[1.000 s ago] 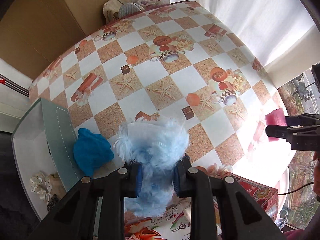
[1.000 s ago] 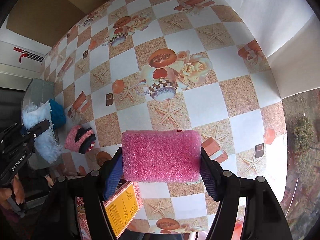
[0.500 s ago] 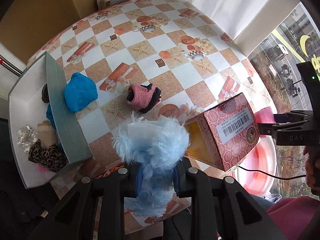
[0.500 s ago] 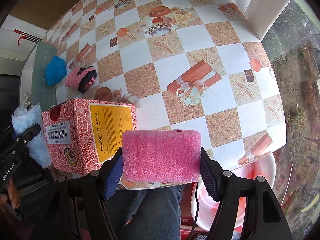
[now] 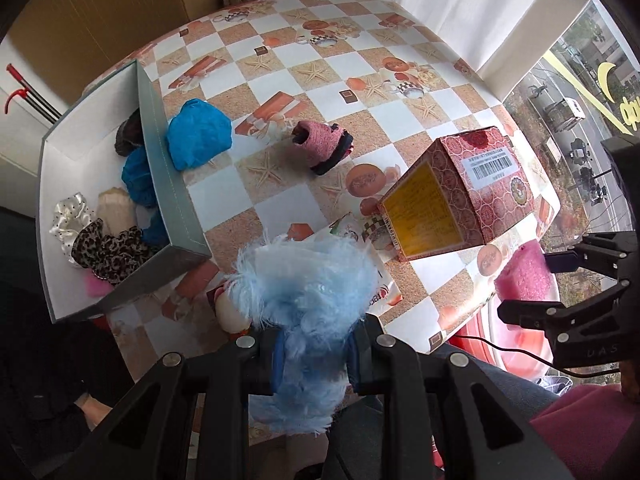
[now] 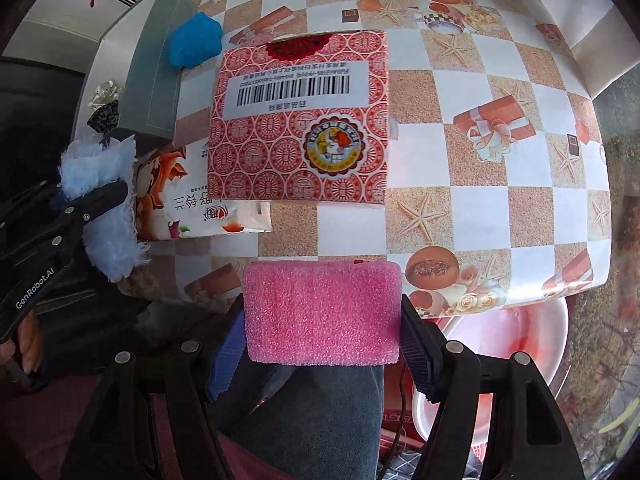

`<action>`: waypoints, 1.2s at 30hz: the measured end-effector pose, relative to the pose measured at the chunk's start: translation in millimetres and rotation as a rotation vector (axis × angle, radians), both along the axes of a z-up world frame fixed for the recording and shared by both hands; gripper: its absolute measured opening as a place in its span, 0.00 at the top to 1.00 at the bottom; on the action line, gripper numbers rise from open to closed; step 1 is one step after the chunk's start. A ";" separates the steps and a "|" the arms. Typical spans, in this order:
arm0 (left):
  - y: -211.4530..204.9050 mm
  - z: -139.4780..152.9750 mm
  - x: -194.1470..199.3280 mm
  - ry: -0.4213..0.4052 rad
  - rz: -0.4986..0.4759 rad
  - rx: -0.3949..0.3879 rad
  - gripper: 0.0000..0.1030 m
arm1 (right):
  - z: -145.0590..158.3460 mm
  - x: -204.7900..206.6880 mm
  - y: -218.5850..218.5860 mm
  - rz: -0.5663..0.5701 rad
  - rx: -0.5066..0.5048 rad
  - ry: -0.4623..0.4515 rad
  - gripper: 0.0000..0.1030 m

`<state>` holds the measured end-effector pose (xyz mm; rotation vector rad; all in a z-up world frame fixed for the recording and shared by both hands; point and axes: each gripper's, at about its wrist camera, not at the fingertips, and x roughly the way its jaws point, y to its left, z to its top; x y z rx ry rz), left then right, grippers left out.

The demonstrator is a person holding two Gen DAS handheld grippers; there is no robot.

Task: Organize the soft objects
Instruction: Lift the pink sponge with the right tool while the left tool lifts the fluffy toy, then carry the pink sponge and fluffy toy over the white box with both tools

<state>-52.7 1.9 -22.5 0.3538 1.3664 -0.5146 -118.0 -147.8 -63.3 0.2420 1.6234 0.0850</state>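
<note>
Pale-blue fluff fills the left gripper (image 5: 314, 354): its jaws are pinched tight on a fluffy blue piece (image 5: 308, 292), which bulges above the pads and hangs below them, near the worktop's (image 5: 280, 76) front edge. The right gripper (image 6: 322, 344) has its jaws set wider, clamped on the two ends of a pink foam block (image 6: 322, 312), also over the front edge, above the person's lap.

Outward from the left jaws, the grey storage box (image 5: 176, 208) stands open at the left of the worktop, already holding scrunchies and other soft pieces, among them a leopard-print scrunchie (image 5: 108, 250). A bright blue bundle (image 5: 199, 134) lies on the worktop touching the box's outer wall, and a pink knitted slipper (image 5: 322, 144) lies farther in. A red patterned carton (image 6: 300, 120) sits between the two grippers, beside a printed tissue pack (image 6: 188, 200).

Judging from the layout, the step in hand is carrying both held pieces to the box. To do it well, each gripper should pass over the near wall with the dangling fluff clear of it, and release only when fully above the open interior. The right hand has the longer path and should steer around or above the carton. The foam looks springy, so a low release would limit bouncing.
</note>
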 end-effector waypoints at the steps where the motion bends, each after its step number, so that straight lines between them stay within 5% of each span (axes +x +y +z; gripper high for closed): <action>1: 6.0 1.4 1.5 -0.007 0.017 0.001 0.74 | 3.5 2.3 8.7 0.028 0.002 -0.011 0.31; 12: 60.5 8.3 13.7 -0.039 0.179 0.007 0.74 | 38.9 52.7 81.2 0.180 0.006 -0.121 0.31; 36: 113.1 15.2 67.2 -0.079 0.385 -0.003 0.74 | 53.8 140.0 130.3 0.273 -0.018 -0.169 0.31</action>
